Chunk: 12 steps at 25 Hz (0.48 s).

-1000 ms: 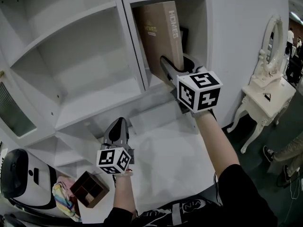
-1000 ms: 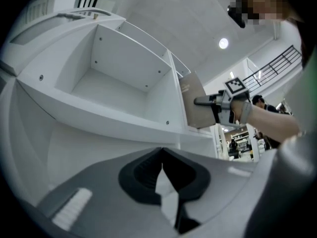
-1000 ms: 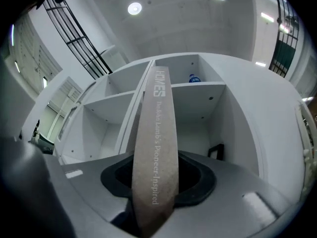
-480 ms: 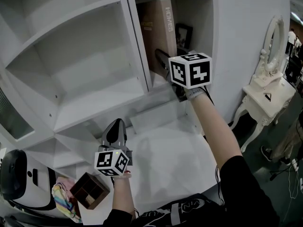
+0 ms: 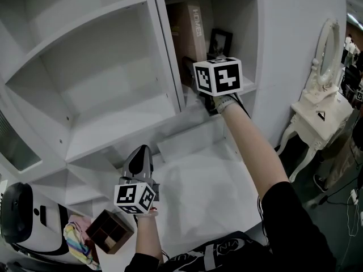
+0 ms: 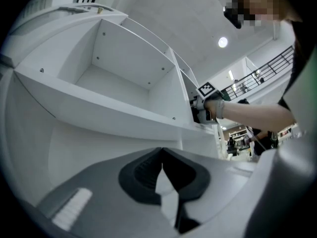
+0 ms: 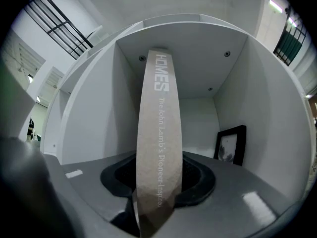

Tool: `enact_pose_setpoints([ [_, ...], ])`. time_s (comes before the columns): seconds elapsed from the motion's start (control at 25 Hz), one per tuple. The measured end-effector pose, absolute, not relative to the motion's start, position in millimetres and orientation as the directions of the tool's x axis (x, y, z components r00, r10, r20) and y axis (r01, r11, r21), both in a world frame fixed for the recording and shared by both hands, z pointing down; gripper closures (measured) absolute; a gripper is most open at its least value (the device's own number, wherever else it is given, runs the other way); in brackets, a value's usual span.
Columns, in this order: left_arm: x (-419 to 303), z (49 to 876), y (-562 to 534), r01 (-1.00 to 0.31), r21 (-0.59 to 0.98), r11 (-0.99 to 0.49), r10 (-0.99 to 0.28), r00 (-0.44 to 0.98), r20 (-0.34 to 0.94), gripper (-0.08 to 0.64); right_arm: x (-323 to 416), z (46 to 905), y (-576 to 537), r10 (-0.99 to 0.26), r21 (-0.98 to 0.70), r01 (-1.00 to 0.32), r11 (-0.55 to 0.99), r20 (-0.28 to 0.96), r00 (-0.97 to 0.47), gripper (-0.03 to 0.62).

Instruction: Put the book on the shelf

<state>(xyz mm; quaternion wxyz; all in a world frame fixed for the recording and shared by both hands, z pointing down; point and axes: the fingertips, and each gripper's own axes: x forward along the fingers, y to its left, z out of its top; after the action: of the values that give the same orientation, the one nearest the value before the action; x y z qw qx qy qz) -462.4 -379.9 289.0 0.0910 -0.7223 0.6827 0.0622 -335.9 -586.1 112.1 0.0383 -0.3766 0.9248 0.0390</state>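
Note:
A tall tan book (image 5: pixel 190 33) stands upright in the upper right compartment of the white shelf unit (image 5: pixel 113 118), close to the compartment's left wall. My right gripper (image 5: pixel 189 75) reaches into that compartment and is shut on the book's lower spine. In the right gripper view the spine (image 7: pixel 158 133), printed "HOMES", rises between the jaws of the right gripper (image 7: pixel 157 185). My left gripper (image 5: pixel 140 150) hangs low in front of the lower shelves, shut and holding nothing; in the left gripper view the tips of the left gripper (image 6: pixel 161 152) meet.
A small black picture frame (image 5: pixel 220 41) leans at the back right of the same compartment (image 7: pixel 229 143). A white dressing table (image 5: pixel 320 115) with a mirror stands to the right. A brown wooden box (image 5: pixel 109 231) and a colourful cloth (image 5: pixel 78 238) lie at bottom left.
My right gripper has pushed further into the compartment with the book, which now stands straighter and deeper, nearer the left wall. The left gripper has stayed put.

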Motion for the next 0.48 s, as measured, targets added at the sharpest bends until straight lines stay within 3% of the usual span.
enact_pose_setpoints([
  [0.48, -463.1, 289.6, -376.3, -0.997, -0.046, -0.060, -0.975, 0.068, -0.212, 0.560, -348.2, 112.8, -602.8, -0.718, 0.022, -0.720, 0.694, -0.066, -0.693, 0.414],
])
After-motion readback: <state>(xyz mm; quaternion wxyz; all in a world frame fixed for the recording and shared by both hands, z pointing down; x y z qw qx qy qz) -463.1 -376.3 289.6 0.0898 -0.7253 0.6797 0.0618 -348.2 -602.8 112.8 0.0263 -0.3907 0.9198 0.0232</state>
